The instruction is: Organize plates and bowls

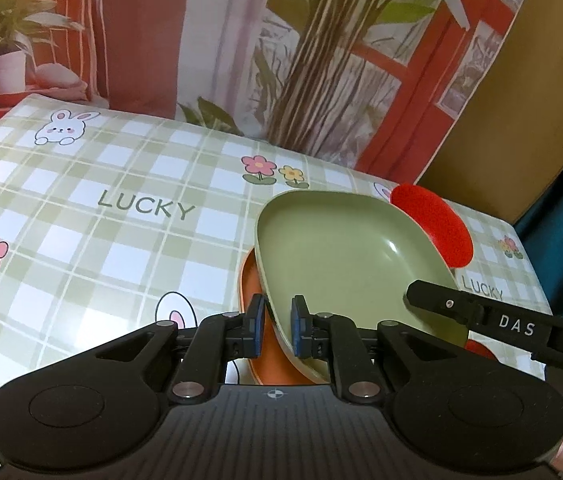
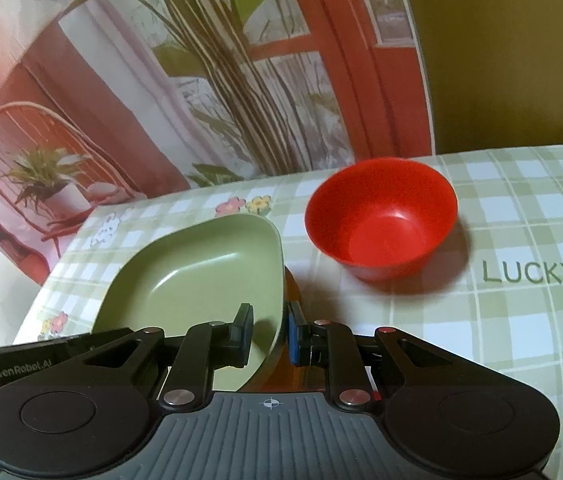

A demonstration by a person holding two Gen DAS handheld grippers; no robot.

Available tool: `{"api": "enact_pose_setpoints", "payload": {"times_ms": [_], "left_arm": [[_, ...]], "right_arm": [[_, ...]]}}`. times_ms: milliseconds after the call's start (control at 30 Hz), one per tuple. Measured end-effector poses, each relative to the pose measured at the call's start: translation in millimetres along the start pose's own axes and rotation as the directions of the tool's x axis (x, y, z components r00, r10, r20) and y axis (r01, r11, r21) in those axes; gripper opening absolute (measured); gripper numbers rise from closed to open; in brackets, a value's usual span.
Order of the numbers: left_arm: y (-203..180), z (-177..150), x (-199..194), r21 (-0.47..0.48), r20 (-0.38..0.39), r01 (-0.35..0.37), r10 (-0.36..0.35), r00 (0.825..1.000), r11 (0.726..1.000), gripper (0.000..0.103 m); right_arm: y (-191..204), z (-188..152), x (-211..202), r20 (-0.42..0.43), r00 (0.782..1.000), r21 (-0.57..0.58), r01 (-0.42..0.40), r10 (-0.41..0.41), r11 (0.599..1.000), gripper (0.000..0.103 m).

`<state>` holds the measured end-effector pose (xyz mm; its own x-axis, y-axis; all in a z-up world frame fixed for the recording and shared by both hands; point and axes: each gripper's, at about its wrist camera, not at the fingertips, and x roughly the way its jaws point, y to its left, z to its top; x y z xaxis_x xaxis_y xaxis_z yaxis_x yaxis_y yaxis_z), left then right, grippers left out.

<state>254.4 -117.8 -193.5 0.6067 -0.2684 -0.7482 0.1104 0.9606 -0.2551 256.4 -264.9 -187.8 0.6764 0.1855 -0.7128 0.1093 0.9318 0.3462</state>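
Left wrist view, L to R: checked tablecloth (image 1: 81, 208) w/ rabbit and flower prints, "LUCKY" lettering. Orange plate (image 1: 251, 320) lies flat on cloth, mostly covered. Green plate (image 1: 345, 264), squarish w/ rounded corners, sits on top of it, tilted. Left gripper (image 1: 279, 326) is clenched on green plate's near-left rim: one blue pad (image 1: 257, 320) outside/under the rim, the other inside the dish. Orange plate's edge passes just beneath the outer pad; contact there can't be told. Red bowl (image 1: 433, 228) behind green plate, partly hidden. Other gripper's black finger reaches in from the right, over plate's right rim.

Right wrist view, L to R: green plate (image 2: 201, 272) at left-centre. Right gripper (image 2: 269, 332) grips its near-right rim, left finger inside the dish, right finger w/ blue pad (image 2: 293, 340) outside. Sliver of orange plate (image 2: 291, 284) shows below the rim. Red bowl (image 2: 381, 220) stands upright on cloth (image 2: 521, 320), apart from plate, beyond-right of fingers.
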Motion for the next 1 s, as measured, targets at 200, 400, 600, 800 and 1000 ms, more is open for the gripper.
{"api": "enact_pose_setpoints", "payload": {"times_ms": [200, 400, 600, 800, 1000], "left_arm": [[-2, -5, 2, 0.03, -0.004, -0.012, 0.012, 1.0, 0.999, 0.015], [0, -7, 4, 0.025, -0.008, -0.016, 0.016, 1.0, 1.0, 0.015], [-2, -7, 6, 0.041, 0.004, -0.026, 0.026, 1.0, 0.999, 0.015], [1, -7, 5, 0.033, 0.008, -0.02, 0.02, 1.0, 0.999, 0.015], [-6, -9, 4, 0.071, 0.011, -0.051, 0.05, 0.999, 0.996, 0.015]], "right_arm": [[1, -3, 2, -0.011, 1.0, -0.015, 0.014, -0.014, 1.0, 0.017], [4, -3, 3, -0.023, 0.999, -0.035, 0.023, -0.024, 0.999, 0.017], [6, -3, 6, -0.033, 0.999, -0.045, 0.035, -0.037, 0.998, 0.017], [10, -3, 10, -0.046, 0.998, -0.06, 0.051, -0.053, 0.997, 0.017], [10, -4, 12, -0.058, 0.997, -0.064, 0.054, -0.057, 0.997, 0.017]]}}
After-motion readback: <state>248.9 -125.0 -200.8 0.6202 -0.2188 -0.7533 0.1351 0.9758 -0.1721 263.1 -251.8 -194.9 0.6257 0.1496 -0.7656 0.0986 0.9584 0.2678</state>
